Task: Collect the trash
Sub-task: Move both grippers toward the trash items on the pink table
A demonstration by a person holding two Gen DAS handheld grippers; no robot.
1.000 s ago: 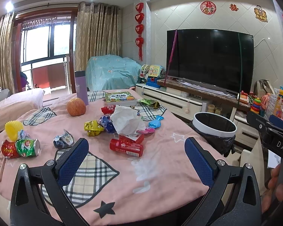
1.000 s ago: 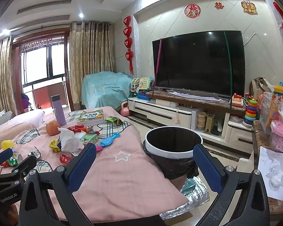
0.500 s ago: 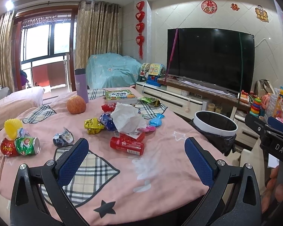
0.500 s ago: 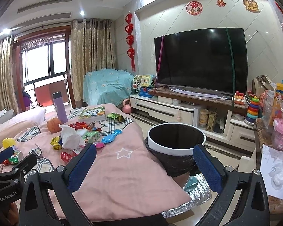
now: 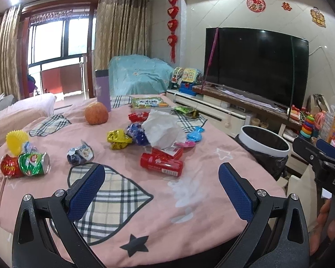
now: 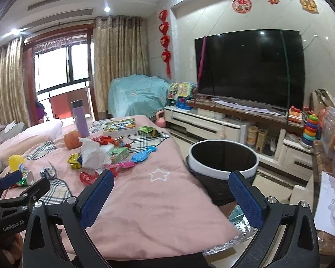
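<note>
Trash lies scattered on the pink tablecloth: a red can on its side, crumpled white tissue, yellow wrappers, a blue wrapper, a silver wrapper and a crushed green can. A white-rimmed bin with a black bag stands by the table's right side. My left gripper hovers open above the near edge, short of the red can. My right gripper is open too, held over the table corner in front of the bin, nothing between its fingers.
An orange fruit, a purple bottle, a book and blue and pink plastic toys also sit on the table. A TV on a white cabinet stands behind the bin. A cluttered shelf is at the right.
Both grippers have drifted slightly forward and lower toward the table; the views shifted a little. Both stay open and nothing on the table has moved.
</note>
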